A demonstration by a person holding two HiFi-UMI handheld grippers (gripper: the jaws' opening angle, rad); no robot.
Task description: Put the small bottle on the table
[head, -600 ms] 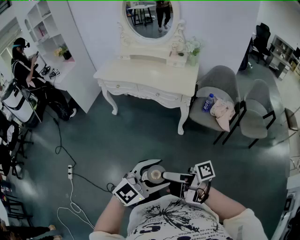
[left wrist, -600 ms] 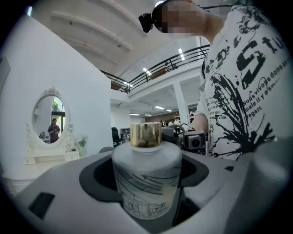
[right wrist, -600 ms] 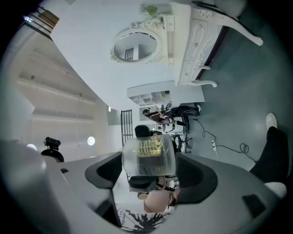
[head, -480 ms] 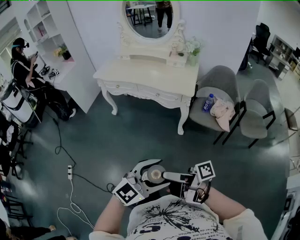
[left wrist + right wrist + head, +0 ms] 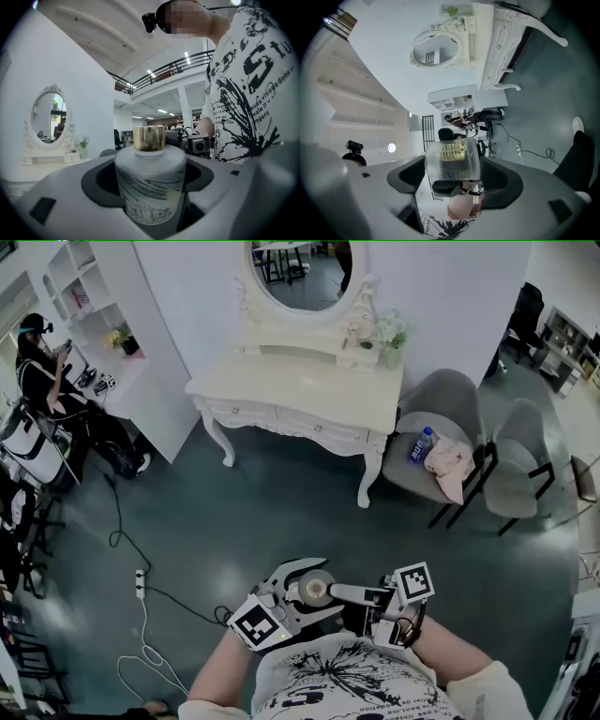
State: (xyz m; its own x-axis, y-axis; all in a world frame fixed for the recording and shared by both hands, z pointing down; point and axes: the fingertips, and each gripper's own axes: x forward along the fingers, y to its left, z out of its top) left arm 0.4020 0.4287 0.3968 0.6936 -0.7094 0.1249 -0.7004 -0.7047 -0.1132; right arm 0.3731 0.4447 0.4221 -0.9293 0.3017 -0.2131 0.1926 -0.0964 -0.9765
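We clasp the small bottle (image 5: 150, 183) in both left gripper (image 5: 319, 589) and right gripper (image 5: 336, 593), jaws spread wide. Roughly cap-up, it sits well short of the far table (image 5: 281, 390).

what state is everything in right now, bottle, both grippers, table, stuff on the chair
small bottle: upright, gold cap on, held in the air
left gripper: closed on the small bottle
right gripper: small bottle between its jaws, contact unclear
dressing table: drawers shut, small bottle not on it yet
water bottle: lying on the grey chair
cloth: crumpled beside the water bottle
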